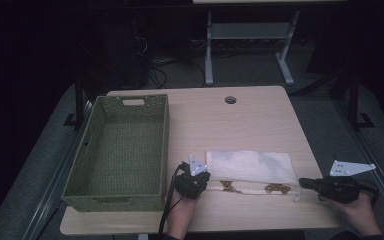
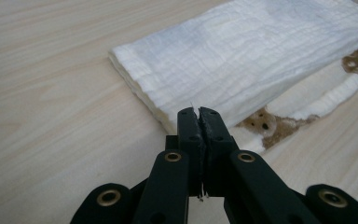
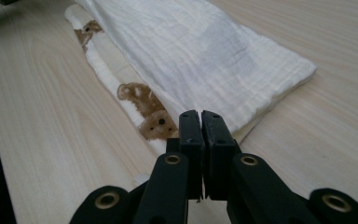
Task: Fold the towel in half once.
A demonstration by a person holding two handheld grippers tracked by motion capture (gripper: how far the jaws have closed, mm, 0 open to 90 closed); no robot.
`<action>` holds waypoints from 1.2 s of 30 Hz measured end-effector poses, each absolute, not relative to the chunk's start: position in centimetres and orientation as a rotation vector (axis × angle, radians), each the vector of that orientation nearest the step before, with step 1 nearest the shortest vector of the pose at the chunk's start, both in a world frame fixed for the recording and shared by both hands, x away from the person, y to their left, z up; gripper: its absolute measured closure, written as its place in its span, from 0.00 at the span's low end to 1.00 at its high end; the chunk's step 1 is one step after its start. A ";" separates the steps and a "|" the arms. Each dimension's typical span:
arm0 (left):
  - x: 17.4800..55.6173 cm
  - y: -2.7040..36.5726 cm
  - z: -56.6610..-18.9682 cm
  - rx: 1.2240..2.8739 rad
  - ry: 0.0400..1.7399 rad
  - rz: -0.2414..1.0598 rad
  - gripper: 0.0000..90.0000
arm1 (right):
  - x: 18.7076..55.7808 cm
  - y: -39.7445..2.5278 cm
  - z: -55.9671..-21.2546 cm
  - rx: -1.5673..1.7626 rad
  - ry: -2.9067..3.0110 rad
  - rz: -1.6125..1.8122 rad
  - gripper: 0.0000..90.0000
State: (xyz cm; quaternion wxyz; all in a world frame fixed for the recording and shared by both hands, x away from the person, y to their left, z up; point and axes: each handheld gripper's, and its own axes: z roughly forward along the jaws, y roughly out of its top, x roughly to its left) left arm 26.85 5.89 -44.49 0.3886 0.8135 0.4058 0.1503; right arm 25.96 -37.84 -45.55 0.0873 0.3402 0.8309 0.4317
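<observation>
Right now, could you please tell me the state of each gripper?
Left gripper: shut on the folded cloth's near left corner.
Right gripper: shut on the folded cloth's near right corner.

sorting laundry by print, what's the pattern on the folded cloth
White crinkled folded cloth with brown teddy bears along its lower layer; the right gripper view shows it best.

Light wooden table [image 1: 260, 120], cable hole [image 1: 230, 100] near its far edge; dim room; grey desk frame [image 1: 250, 35] set behind.
</observation>
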 end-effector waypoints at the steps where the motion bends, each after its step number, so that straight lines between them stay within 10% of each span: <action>1: 26.8 6.0 -44.6 2.072 1.028 0.377 0.98 | 25.9 -37.9 -45.6 1.014 2.480 1.289 0.97; 17: 26.3 5.9 -46.1 2.163 1.014 0.272 0.96 | 25.9 -37.8 -47.0 1.046 2.595 1.217 0.96; 23: 26.7 5.5 -44.6 2.132 0.981 0.275 0.76 | 26.1 -37.9 -45.9 1.014 2.552 1.299 0.83; 36: 32.7 3.9 -43.1 2.097 0.942 0.367 0.65 | 31.5 -36.7 -44.5 1.009 2.446 1.251 0.83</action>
